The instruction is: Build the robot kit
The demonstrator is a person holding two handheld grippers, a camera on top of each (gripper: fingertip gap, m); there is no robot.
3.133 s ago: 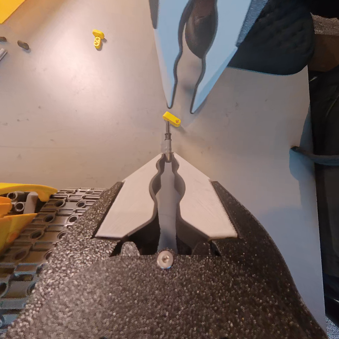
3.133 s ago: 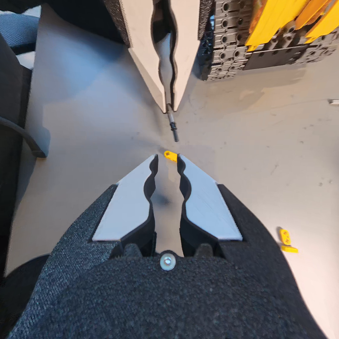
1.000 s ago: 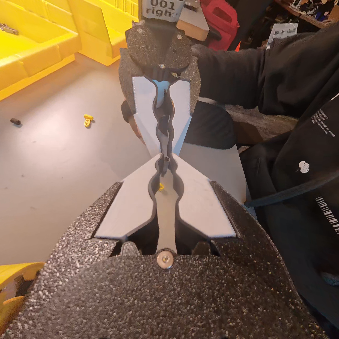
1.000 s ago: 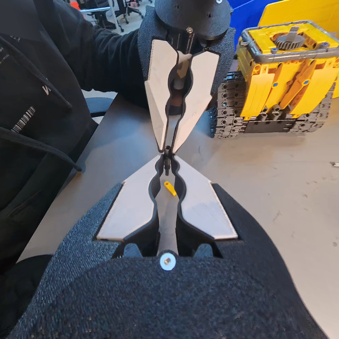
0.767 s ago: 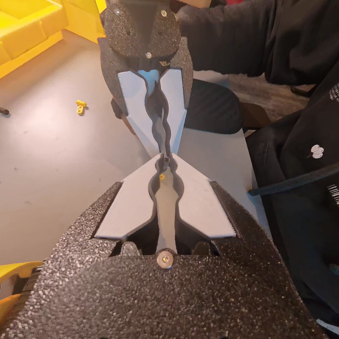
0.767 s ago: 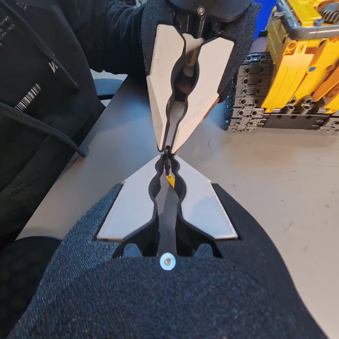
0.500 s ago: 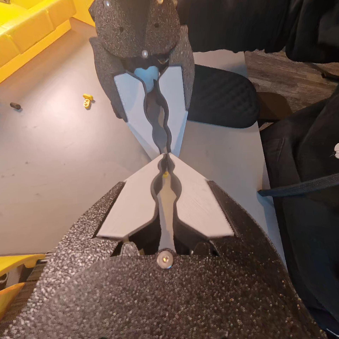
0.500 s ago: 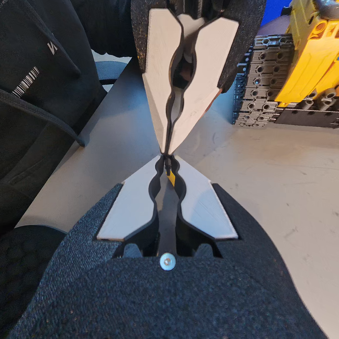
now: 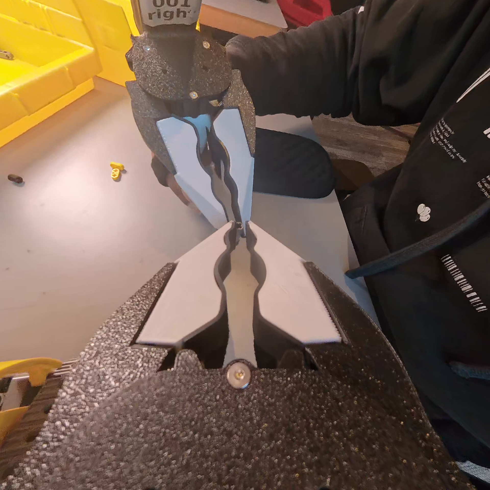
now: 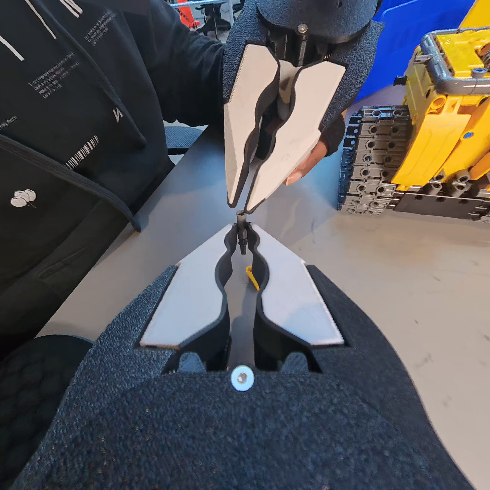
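My right gripper (image 10: 241, 226) is shut on a short black pin (image 10: 242, 238) and holds it upright above the grey table (image 10: 371, 265). My left gripper (image 10: 240, 208) faces it tip to tip, its jaws slightly apart, just above the pin's top end. In the left wrist view my left gripper (image 9: 240, 225) has the pin (image 9: 240, 227) showing between its tips, and the right gripper (image 9: 237, 218) closes on it from the far side. A small yellow connector (image 10: 252, 277) lies on the table under the right gripper.
A yellow and black brick-built tracked vehicle (image 10: 424, 132) stands on the table beside my left gripper. Another yellow connector (image 9: 116, 171) and a black piece (image 9: 15, 178) lie loose. Yellow bins (image 9: 39, 66) stand at the back. A person in black and a chair (image 9: 291, 164) border the table edge. Both grippers' tips are close together, under 4 cm apart.
Both grippers rose from the table and met tip to tip. The pin passed from my left gripper to the right. The yellow connector came off the pin and lies on the table.
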